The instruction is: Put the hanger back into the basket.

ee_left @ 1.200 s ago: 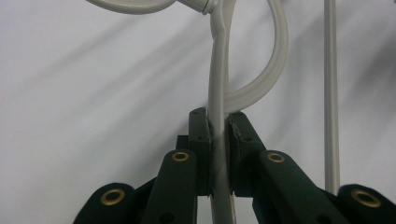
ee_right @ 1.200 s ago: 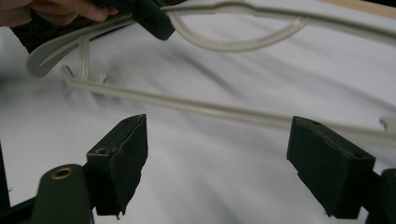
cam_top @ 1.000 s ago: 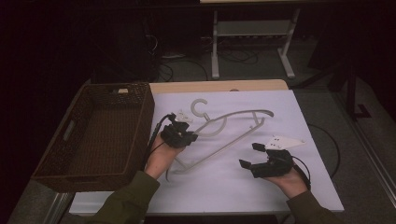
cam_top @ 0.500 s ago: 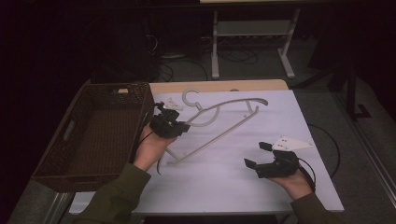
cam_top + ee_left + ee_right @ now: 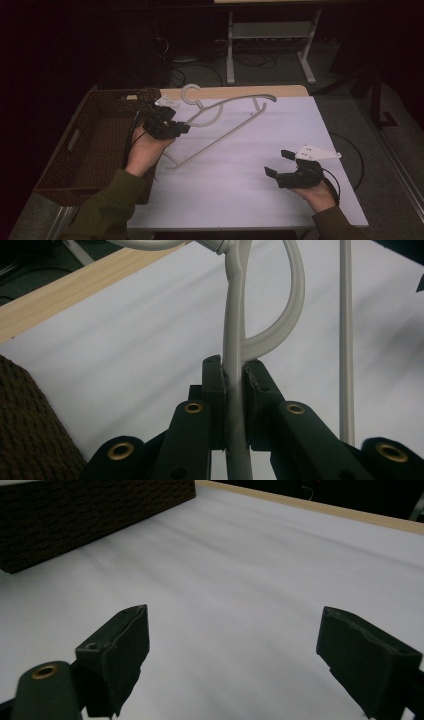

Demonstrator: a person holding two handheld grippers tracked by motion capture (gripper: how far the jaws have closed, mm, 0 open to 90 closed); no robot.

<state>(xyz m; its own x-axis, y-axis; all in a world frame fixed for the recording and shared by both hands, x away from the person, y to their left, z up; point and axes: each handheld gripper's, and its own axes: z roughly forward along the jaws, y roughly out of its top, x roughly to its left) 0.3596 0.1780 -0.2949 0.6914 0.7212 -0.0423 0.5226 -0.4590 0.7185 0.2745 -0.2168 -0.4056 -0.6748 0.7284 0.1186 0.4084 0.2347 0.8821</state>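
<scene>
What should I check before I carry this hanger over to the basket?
1. Left gripper shut on the hanger: ok, pads clamp its arm.
2. Hanger lifted off the white tabletop: cannot tell, its low end may still touch.
3. Right gripper out of the way: ok, jaws open with nothing between them, apart from the hanger.
4. Basket free to receive: ok, nothing seen inside.
5. Hook end past the basket's rim: cannot tell.
</scene>
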